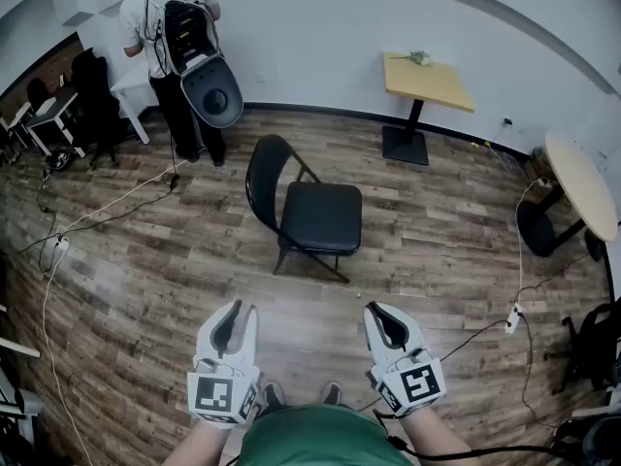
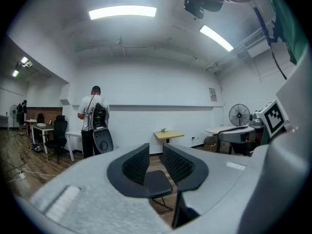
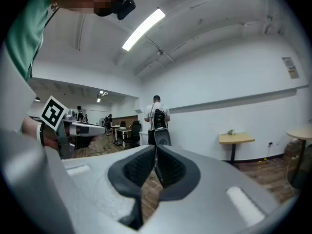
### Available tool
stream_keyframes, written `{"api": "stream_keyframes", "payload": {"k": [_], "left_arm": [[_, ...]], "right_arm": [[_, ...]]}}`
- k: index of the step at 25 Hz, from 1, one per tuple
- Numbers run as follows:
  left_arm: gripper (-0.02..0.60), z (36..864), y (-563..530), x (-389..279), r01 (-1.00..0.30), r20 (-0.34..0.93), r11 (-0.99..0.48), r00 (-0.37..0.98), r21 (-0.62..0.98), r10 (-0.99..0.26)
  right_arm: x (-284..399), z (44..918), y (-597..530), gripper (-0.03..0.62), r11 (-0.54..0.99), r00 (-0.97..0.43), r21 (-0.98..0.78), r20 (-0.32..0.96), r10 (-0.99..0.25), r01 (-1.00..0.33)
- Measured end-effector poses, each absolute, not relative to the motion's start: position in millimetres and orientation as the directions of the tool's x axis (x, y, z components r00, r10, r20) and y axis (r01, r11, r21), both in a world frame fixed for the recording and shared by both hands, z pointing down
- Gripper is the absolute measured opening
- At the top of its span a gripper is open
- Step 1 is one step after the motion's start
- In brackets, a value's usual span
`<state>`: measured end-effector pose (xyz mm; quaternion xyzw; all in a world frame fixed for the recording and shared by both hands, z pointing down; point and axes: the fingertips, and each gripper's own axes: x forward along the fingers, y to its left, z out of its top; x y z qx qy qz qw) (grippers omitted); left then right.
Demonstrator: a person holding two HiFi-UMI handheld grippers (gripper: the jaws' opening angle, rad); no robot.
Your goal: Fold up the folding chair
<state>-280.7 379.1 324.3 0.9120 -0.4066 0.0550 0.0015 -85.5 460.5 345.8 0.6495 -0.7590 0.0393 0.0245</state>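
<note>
Chairs come first: one black folding chair [image 1: 309,212] stands open on the wood floor [image 1: 146,289], in the middle of the room and well apart from both grippers. Two grippers show at the bottom of the head view. The left gripper [image 1: 243,311] has its jaws squeezed almost together and holds nothing. The right gripper [image 1: 380,311] has its jaws closed tip to tip and holds nothing too. Two tables stand near the far wall: one yellow square table [image 1: 427,81] with one small thing [image 1: 419,58] on top, and one round table [image 1: 582,183] at the right. One person [image 1: 175,27] stands at the back left, facing away, wearing a black pack [image 1: 186,32].
</note>
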Motion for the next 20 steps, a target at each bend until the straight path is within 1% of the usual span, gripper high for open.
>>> {"api": "stream_keyframes", "payload": {"k": [12, 18, 19, 20], "left_arm": [[0.095, 319.6, 396.5, -237.9, -0.748, 0.105, -0.660, 0.653, -0.064, -0.750], [0.095, 321.4, 405.9, -216.9, -0.748, 0.111, -0.659, 0.651, -0.079, -0.751], [0.096, 323.8, 405.1, -213.8, -0.747, 0.119, -0.660, 0.650, -0.077, -0.750], [0.095, 326.4, 403.1, -211.7, -0.748, 0.126, -0.660, 0.649, -0.073, -0.750]], "right_arm": [[-47.5, 340.8, 473.0, 0.018, 0.178, -0.178, -0.010, 0.059, -0.982, -0.984], [-28.5, 326.1, 481.8, 0.017, 0.211, -0.209, -0.058, -0.035, -0.977, -0.976], [-25.2, 324.4, 481.5, 0.021, 0.212, -0.209, -0.062, -0.046, -0.977, -0.975], [-22.4, 322.7, 480.4, 0.041, 0.211, -0.207, -0.065, -0.058, -0.977, -0.975]]}}
